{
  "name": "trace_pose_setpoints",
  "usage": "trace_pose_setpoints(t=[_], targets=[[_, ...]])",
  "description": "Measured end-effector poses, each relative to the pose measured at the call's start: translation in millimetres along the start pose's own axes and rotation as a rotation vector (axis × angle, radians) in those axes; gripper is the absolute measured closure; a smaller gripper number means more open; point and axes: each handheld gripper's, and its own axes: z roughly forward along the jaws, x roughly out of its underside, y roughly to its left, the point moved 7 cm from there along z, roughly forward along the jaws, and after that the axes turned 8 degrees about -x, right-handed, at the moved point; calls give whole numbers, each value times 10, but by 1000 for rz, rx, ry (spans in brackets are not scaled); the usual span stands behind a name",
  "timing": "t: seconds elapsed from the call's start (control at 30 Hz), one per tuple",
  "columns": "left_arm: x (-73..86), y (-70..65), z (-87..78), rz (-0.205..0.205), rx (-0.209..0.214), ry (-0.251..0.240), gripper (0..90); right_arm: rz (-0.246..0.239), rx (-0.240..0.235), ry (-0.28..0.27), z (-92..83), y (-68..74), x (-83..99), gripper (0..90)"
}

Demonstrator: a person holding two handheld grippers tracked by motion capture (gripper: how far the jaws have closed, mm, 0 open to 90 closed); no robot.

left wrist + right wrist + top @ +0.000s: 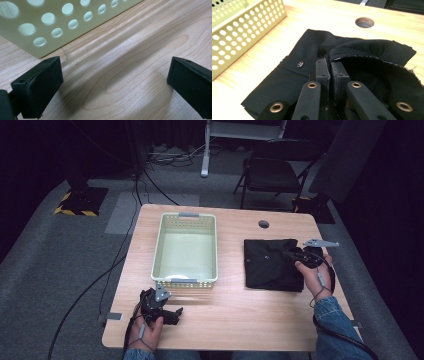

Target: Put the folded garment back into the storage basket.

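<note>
A folded black garment (270, 264) lies on the right half of the wooden table (235, 315). My right gripper (291, 254) is shut on an edge of the black garment (367, 50) and lifts that fold off the layers below, its jaws pressed together on the cloth at the right gripper's tips (329, 58). A small metal button (300, 64) shows on the lower layer. My left gripper (177, 312) rests near the table's front left, open with nothing between its fingers (42, 80), just in front of the pale green basket (50, 22).
The perforated pale green basket (161, 240) stands mid-table, with a white object at its near end. A round cable hole (263, 224) sits behind the garment. A folding chair (272, 172) and floor cables lie beyond the table's far edge.
</note>
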Motion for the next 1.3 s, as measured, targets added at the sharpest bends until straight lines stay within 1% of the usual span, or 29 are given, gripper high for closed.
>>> trace_pose_setpoints(t=[0.33, 0.4, 0.53, 0.73, 1.03, 1.3], targets=[[0, 0, 0, 0, 0, 0, 3, -40, -16, -33, -112, 101, -166, 858], [0, 0, 0, 0, 0, 0, 3, -41, -28, -40, -126, 119, -195, 858], [0, 0, 0, 0, 0, 0, 3, -46, -33, -50, -156, 137, -240, 858], [0, 0, 0, 0, 0, 0, 3, -71, -31, -58, -207, 183, -320, 859], [-1, -2, 1, -3, 0, -1, 3, -81, -23, -64, -278, 205, -422, 858], [-1, -1, 1, -3, 0, -1, 3, -103, -13, -74, -348, 238, -529, 859]])
